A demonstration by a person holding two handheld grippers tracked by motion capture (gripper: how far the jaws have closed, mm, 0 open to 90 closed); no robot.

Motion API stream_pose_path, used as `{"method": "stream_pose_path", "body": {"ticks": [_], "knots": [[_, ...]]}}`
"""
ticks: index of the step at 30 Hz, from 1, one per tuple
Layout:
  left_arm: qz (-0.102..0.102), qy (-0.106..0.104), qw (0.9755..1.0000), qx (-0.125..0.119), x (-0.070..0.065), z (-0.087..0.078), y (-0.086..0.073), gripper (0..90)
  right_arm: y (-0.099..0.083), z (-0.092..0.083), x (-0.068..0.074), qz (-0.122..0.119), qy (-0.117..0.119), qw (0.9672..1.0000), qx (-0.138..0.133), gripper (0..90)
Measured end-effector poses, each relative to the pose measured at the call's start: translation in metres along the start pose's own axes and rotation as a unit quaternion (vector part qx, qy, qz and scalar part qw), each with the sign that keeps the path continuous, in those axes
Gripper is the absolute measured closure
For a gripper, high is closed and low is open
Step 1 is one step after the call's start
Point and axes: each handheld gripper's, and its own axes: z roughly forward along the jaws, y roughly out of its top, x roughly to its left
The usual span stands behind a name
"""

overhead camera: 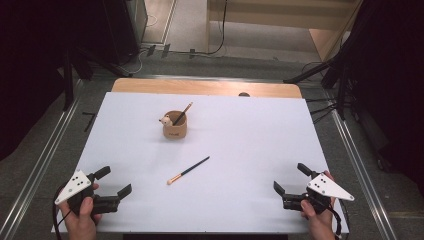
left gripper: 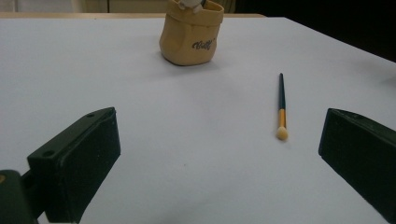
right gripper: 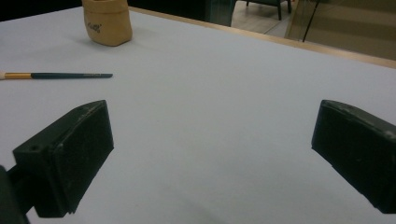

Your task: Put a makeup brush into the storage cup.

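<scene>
From the high view my left gripper (overhead camera: 116,181) and right gripper (overhead camera: 289,179) rest wide and empty at the near corners, while both gripper views show the loose brush (left gripper: 281,106) lying flat short of the tan holder (left gripper: 190,36) (one brush already stands inside), so I judge pickup comes next.

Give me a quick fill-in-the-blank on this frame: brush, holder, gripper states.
1. The loose brush lies flat on the ______ table cover.
2. The tan holder already has ______ brush standing in it.
3. The left gripper and right gripper both have their jaws ______.

Missing words: white; one; open
</scene>
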Motion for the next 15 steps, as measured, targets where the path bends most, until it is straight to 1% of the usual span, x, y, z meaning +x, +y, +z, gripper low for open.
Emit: {"method": "stream_pose_path", "body": {"ticks": [5,8,10,11,15], "knots": [[-0.006,-0.005,1.0000,-0.004,0.001,0.000,0.000,0.0,0.000,0.001,0.001,-0.002,0.001,1.0000,0.001,0.0],[-0.001,-0.006,1.0000,-0.001,-0.002,0.002,0.001,0.0,0.000,0.000,0.001,-0.002,0.001,1.0000,0.000,0.0],[0.008,-0.006,0.9999,0.004,-0.004,0.005,0.003,0.0,0.000,-0.001,0.000,-0.001,0.000,1.0000,-0.002,0.0],[0.009,-0.007,0.9999,0.006,-0.005,0.007,0.004,0.0,0.000,-0.002,-0.001,0.001,-0.001,1.0000,-0.003,0.0],[0.004,-0.009,0.9999,0.006,-0.005,0.013,0.008,0.0,0.001,-0.001,-0.001,0.002,-0.001,1.0000,-0.004,0.0]]}}
